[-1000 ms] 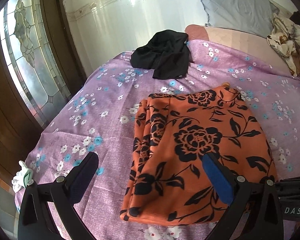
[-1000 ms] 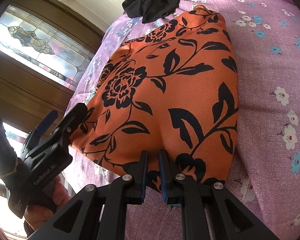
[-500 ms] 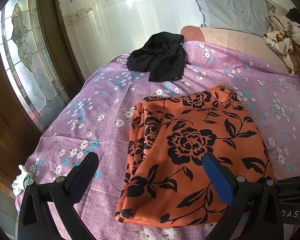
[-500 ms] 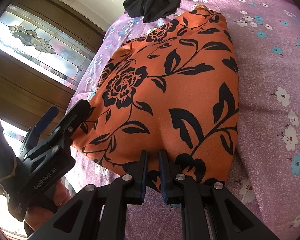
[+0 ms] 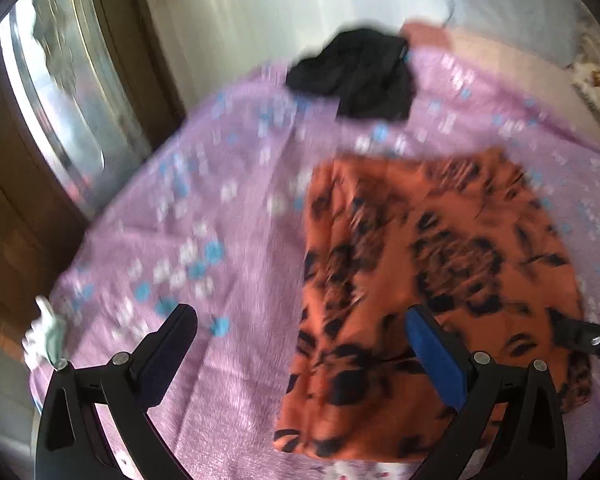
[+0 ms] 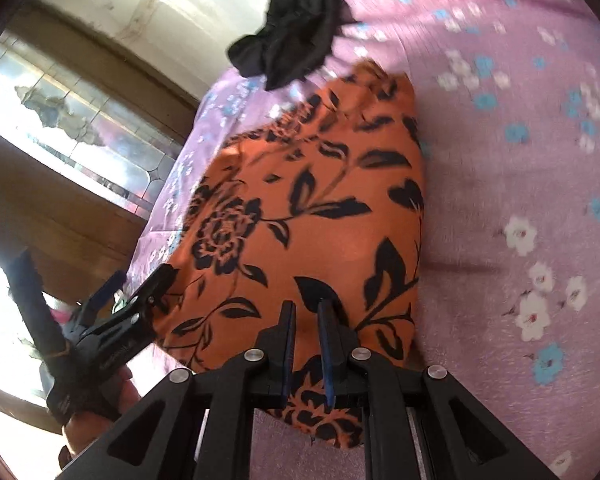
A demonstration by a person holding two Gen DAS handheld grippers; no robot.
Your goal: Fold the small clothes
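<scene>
An orange garment with black flowers lies folded on the purple flowered bed sheet; it also shows in the right wrist view. My left gripper is open and empty, above the garment's near left edge. It shows in the right wrist view at the garment's left edge. My right gripper is shut on the garment's near edge, with cloth pinched between the fingers. A black garment lies crumpled at the far end of the bed, seen also in the right wrist view.
A stained-glass door and a white wall stand left and behind the bed. A grey pillow and a patterned cloth lie at the far right. A small white object sits at the bed's left corner.
Both views are now blurred by motion. The left gripper has shifted left and pulled back, still open. The right gripper stays shut on the orange garment, whose near edge has moved with it.
</scene>
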